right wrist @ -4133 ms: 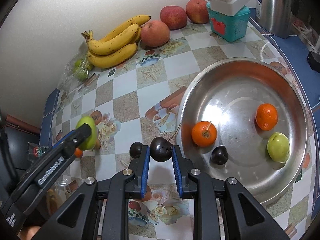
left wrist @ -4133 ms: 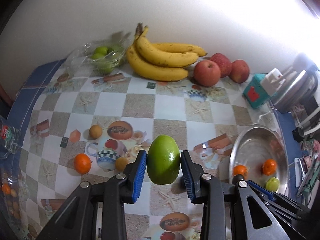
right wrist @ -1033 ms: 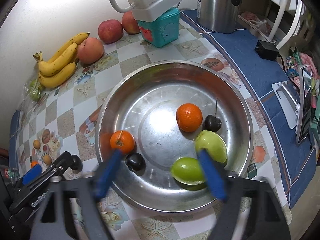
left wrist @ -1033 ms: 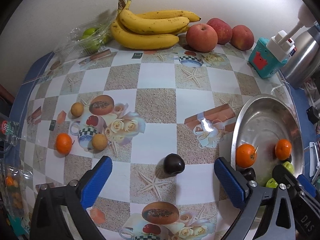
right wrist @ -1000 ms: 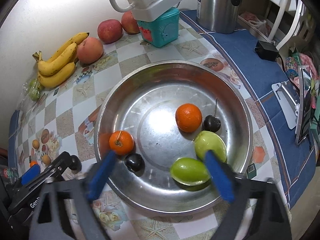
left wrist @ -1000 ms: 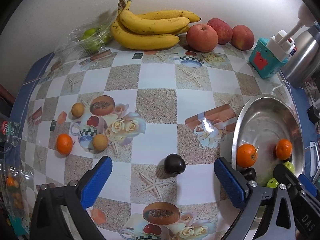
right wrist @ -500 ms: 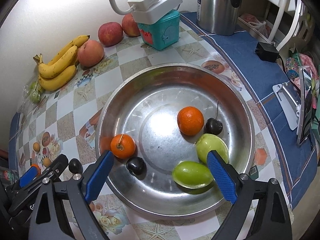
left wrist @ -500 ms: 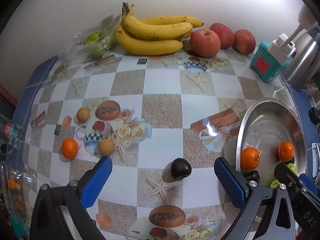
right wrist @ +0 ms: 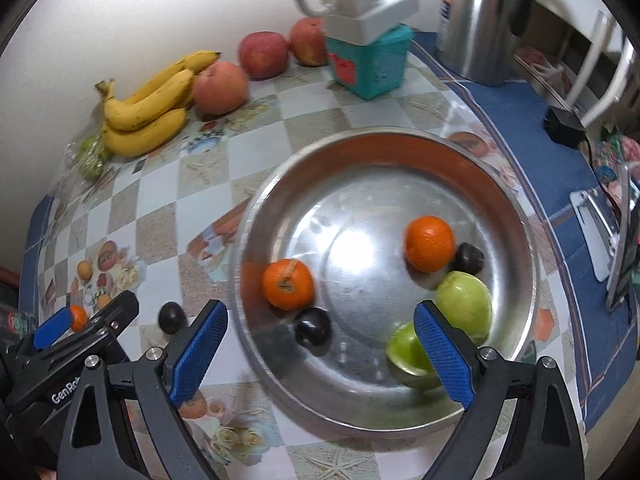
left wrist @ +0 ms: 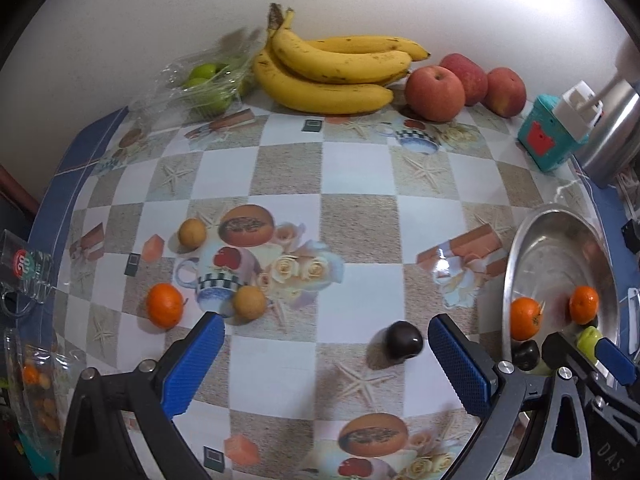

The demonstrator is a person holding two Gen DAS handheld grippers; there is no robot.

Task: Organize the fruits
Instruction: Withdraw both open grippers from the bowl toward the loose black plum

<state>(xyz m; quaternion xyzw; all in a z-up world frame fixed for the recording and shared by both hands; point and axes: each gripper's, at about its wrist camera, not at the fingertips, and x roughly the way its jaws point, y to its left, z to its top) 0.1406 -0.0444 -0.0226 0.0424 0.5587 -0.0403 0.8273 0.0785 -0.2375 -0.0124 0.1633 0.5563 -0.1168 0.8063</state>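
Observation:
My left gripper (left wrist: pixel 322 358) is open and empty above the tablecloth; a dark plum (left wrist: pixel 403 340) lies between its fingers, nearer the right one. An orange (left wrist: pixel 164 305) and two small tan fruits (left wrist: pixel 249 299) lie to the left. My right gripper (right wrist: pixel 320 354) is open and empty over the near rim of the steel bowl (right wrist: pixel 384 140). The bowl holds two oranges (right wrist: pixel 288 284), two dark plums (right wrist: pixel 313 332) and two green fruits (right wrist: pixel 466 306). The bowl (left wrist: pixel 556 236) also shows in the left wrist view.
Bananas (left wrist: pixel 328 76), three apples (left wrist: pixel 436 94) and a bag of limes (left wrist: pixel 206 86) line the wall. A teal box with a white plug (right wrist: pixel 370 60) and a steel kettle (right wrist: pixel 482 20) stand at the back right. A glass (left wrist: pixel 28 268) stands at the left edge.
Both grippers held fruit four seconds ago and are open now; a second plum and green fruit lie in the bowl. Over the last second both views pulled back slightly.

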